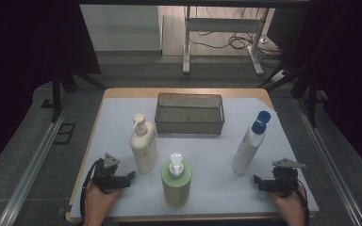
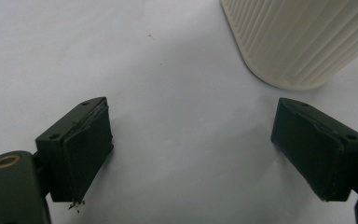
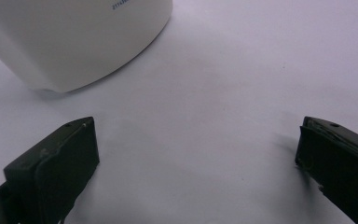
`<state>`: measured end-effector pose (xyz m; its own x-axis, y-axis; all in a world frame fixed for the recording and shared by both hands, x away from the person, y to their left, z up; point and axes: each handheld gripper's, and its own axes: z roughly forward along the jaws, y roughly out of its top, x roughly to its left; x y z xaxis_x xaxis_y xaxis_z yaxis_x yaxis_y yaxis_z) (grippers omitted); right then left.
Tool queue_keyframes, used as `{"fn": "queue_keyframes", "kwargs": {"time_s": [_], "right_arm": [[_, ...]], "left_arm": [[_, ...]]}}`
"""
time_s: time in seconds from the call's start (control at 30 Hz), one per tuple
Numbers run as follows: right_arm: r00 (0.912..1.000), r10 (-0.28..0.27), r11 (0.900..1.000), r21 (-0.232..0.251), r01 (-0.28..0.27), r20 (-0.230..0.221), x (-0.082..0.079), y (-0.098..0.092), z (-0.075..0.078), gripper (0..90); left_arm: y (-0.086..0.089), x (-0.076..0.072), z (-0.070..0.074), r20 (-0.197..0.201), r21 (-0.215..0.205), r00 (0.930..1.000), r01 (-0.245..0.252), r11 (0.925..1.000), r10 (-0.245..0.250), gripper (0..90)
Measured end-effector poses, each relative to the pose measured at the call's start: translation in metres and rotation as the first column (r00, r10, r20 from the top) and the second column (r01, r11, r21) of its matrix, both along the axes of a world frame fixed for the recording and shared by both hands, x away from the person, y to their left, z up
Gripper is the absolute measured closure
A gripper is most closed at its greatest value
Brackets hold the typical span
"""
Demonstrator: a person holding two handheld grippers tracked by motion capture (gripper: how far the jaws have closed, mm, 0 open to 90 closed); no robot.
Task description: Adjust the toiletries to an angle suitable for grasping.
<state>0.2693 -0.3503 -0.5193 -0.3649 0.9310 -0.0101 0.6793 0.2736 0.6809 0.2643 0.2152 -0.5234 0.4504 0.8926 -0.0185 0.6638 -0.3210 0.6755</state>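
A cream pump bottle (image 1: pixel 143 144) stands left of centre on the white table (image 1: pixel 207 155). In front of it is a green pump bottle (image 1: pixel 176 180). A white bottle with a blue cap (image 1: pixel 250 143) stands at the right. My left gripper (image 1: pixel 127 178) rests near the front left edge, open, with bare table between its jaws; the ribbed cream bottle base (image 2: pixel 298 42) lies just ahead of it. Over at the front right my right gripper (image 1: pixel 259 182) is open too, and the white bottle's base (image 3: pixel 74 42) sits ahead of its left jaw.
A dark wire-mesh basket (image 1: pixel 189 113) stands at the back centre of the table. Metal rails run along both sides of the table. A stand with cables is on the floor beyond.
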Motion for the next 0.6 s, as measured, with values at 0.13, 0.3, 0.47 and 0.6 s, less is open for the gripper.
{"fn": "queue_keyframes", "kwargs": {"time_s": [0.13,0.3,0.47,0.6], "right_arm": [[1.0,-0.001,1.0,0.003,0.001,0.002,-0.0003,-0.0002,-0.0002,0.0],[1.0,0.0,1.0,0.005,0.0,0.002,-0.0002,-0.0005,-0.0003,0.0],[1.0,0.002,1.0,0.003,-0.002,-0.001,0.0001,-0.0006,0.0,0.0],[1.0,0.002,1.0,0.002,-0.002,-0.005,0.0006,-0.0004,0.0004,0.0]], "left_arm": [[0.0001,-0.0001,-0.0001,0.001,-0.001,1.0,0.0,1.0,0.0,12.2],[0.0001,-0.0001,-0.0002,0.001,-0.002,1.0,-0.001,1.0,0.001,12.2],[0.0001,-0.0002,-0.0002,0.001,-0.003,1.0,-0.001,1.0,0.001,12.2],[0.0,-0.0003,-0.0003,0.002,-0.003,1.0,-0.001,1.0,0.001,12.3]]}}
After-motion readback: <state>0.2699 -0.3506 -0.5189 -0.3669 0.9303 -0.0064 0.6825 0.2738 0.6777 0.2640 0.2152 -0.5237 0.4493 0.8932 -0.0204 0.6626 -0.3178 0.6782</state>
